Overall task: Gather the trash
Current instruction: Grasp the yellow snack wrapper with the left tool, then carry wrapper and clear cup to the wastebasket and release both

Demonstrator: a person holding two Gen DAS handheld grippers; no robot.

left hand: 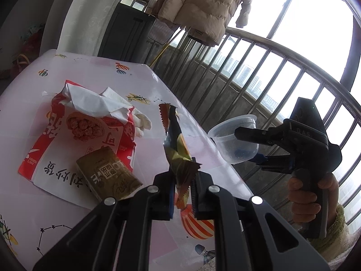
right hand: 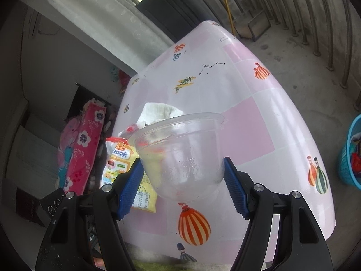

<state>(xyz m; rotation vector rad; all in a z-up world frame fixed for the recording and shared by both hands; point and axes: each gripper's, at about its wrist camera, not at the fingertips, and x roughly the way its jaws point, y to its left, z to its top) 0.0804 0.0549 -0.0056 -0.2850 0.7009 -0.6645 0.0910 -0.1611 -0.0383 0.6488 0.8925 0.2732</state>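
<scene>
My left gripper (left hand: 183, 193) is shut on a crumpled dark and gold snack wrapper (left hand: 177, 142) and holds it upright above the table. My right gripper (right hand: 183, 180) is shut on a clear plastic cup (right hand: 182, 155), its blue pads against the cup's sides, above the table. In the left wrist view the right gripper (left hand: 252, 149) holds the cup (left hand: 234, 139) past the table's right edge. On the table lie a red and white food bag (left hand: 74, 135) with white paper in it, a gold carton (left hand: 108, 176) and a yellow snack packet (right hand: 126, 169).
The table (right hand: 248, 103) has a pink and white cloth with balloon prints. A metal railing (left hand: 270, 72) runs along the right. A beige coat (left hand: 203, 6) hangs behind. A blue basket (right hand: 352, 155) with items in it stands on the floor at the right.
</scene>
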